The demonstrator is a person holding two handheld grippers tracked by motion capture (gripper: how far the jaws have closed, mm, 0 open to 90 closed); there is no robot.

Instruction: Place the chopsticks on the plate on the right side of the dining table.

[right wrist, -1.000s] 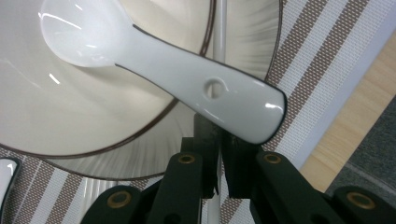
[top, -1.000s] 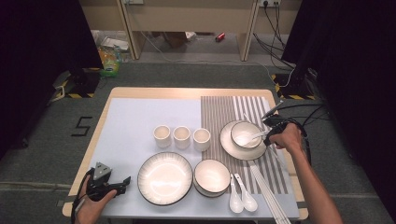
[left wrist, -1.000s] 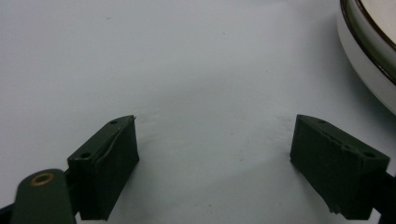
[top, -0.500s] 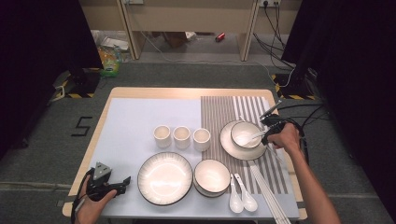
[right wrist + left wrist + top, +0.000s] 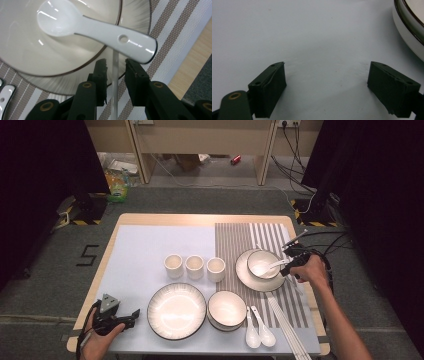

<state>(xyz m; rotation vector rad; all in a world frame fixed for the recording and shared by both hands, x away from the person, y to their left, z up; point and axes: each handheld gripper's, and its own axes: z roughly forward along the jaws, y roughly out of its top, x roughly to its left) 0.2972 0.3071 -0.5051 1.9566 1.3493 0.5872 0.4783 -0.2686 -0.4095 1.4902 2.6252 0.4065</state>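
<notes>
Now the right tool (image 5: 116, 67) has released the spoon (image 5: 100, 27).

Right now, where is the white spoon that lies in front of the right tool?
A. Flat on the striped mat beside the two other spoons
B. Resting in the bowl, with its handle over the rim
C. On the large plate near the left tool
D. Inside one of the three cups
B: the white spoon has its scoop in the bowl and its handle juts over the rim toward the right tool, whose jaws have just been opening, nothing pressed between them.
</notes>
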